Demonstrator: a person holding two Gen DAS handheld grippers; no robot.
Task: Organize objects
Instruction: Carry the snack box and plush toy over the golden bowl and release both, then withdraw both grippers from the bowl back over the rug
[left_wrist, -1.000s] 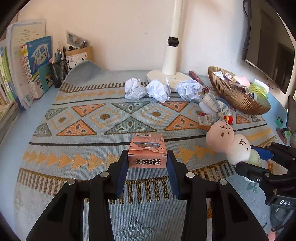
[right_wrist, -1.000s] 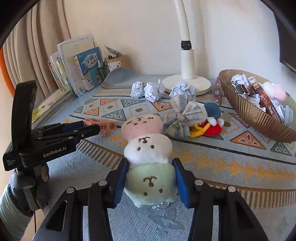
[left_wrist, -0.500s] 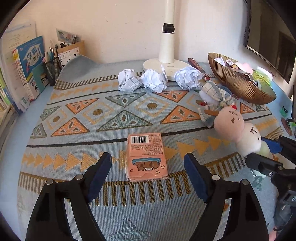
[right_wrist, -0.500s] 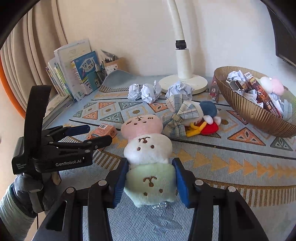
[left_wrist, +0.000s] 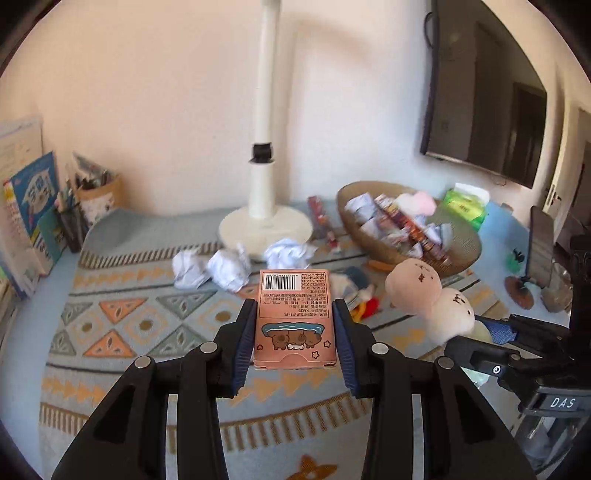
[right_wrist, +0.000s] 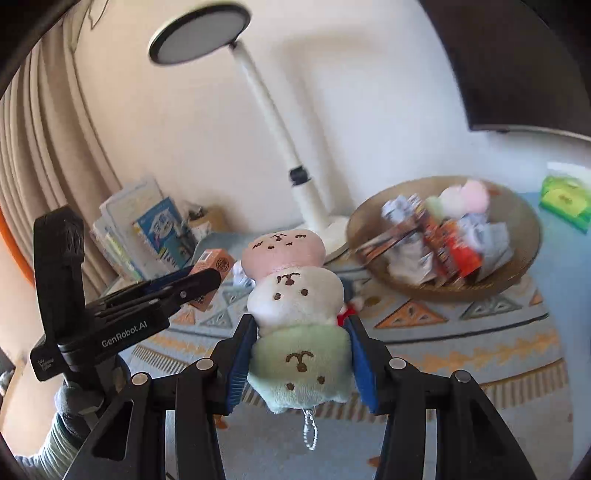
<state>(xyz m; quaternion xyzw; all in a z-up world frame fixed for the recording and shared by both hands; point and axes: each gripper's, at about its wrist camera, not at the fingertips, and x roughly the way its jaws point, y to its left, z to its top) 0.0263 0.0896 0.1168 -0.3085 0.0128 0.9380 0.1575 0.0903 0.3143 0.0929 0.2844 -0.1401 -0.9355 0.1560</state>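
A pink card box (left_wrist: 294, 317) with a barcode and cartoon animals hangs above the patterned mat (left_wrist: 140, 325). My left gripper (left_wrist: 294, 307) has its jaws closing, and the blue pads press the box's two sides. In the right wrist view the same box (right_wrist: 216, 263) shows at the left gripper's (right_wrist: 207, 275) tips. My right gripper (right_wrist: 300, 325) is shut on the green bottom section of a plush (right_wrist: 293, 291) made of stacked pink, white and green heads, held off the mat. The plush (left_wrist: 428, 299) also shows at the right of the left wrist view.
A woven basket (left_wrist: 463, 254) full of packets and paper stands at the back right. The white lamp base (left_wrist: 264, 229), three crumpled paper balls (left_wrist: 227, 267) and a plaid doll (left_wrist: 356, 291) lie beyond the grippers. Books (left_wrist: 27, 218) and a pen holder (left_wrist: 98, 195) line the left.
The left gripper opened, leaving the box flat on the mat, then shut on its sides again and lifted it. The right gripper rose with the plush, and the basket now looks nearer.
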